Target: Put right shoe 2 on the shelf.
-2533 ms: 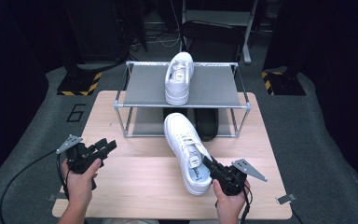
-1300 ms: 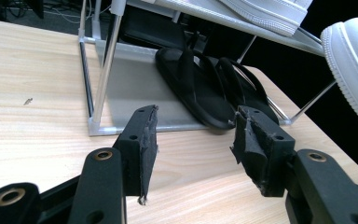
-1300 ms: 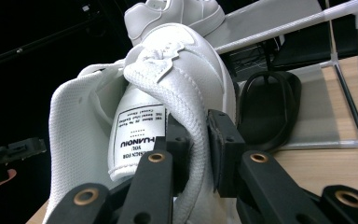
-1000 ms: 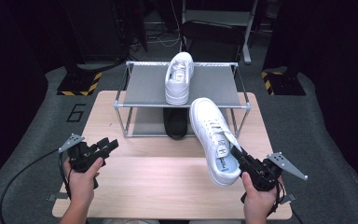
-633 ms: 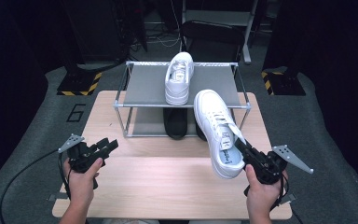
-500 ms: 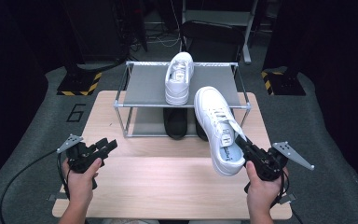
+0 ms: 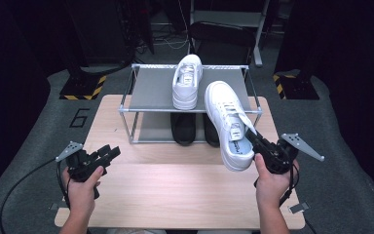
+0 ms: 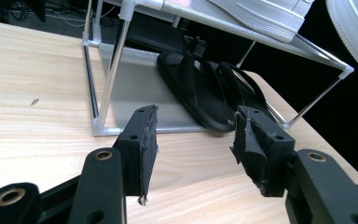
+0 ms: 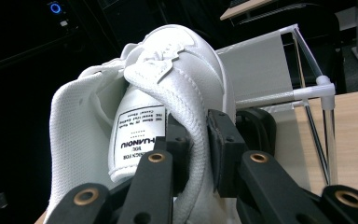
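The right gripper (image 7: 251, 140) gripped the white sneaker (image 7: 228, 123) by its collar — held in the air just near of the rack's (image 7: 148, 87) right end. The left gripper (image 8: 193, 140) stood with jaws apart, holding nothing, low over the table (image 7: 175, 190) at near left.

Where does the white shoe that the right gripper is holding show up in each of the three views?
High view: the held white shoe hangs right of centre, above the table's far right part.
Left gripper view: its sole curves in at the top right corner.
Right gripper view: it fills the centre, pinched by the collar.
Shared landmark: the metal rack.
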A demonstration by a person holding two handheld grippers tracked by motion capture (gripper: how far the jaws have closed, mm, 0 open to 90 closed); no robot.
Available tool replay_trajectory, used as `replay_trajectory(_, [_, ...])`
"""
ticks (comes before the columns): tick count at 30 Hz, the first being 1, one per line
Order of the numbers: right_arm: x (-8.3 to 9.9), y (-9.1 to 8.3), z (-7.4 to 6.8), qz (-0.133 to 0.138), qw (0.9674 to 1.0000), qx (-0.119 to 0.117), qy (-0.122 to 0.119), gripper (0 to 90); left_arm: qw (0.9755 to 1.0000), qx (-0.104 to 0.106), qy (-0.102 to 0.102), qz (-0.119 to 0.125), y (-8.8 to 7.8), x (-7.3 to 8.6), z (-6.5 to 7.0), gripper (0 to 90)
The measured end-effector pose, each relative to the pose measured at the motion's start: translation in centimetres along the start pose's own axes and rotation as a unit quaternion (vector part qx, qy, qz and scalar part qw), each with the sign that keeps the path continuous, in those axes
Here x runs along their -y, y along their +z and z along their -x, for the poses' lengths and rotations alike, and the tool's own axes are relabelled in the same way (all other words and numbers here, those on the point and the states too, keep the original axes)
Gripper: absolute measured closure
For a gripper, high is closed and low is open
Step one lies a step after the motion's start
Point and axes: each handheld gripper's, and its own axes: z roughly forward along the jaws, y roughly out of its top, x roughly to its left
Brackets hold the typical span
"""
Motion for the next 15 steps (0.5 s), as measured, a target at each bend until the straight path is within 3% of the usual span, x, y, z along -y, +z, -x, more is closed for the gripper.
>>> replay_trajectory(15, [-2.2,5.0,0.4,-0.009,0.9995,0.028,-0.009,79.3,1.0000,-0.006,-0.006,0.003,-1.1,0.1,-0.8,48.9])
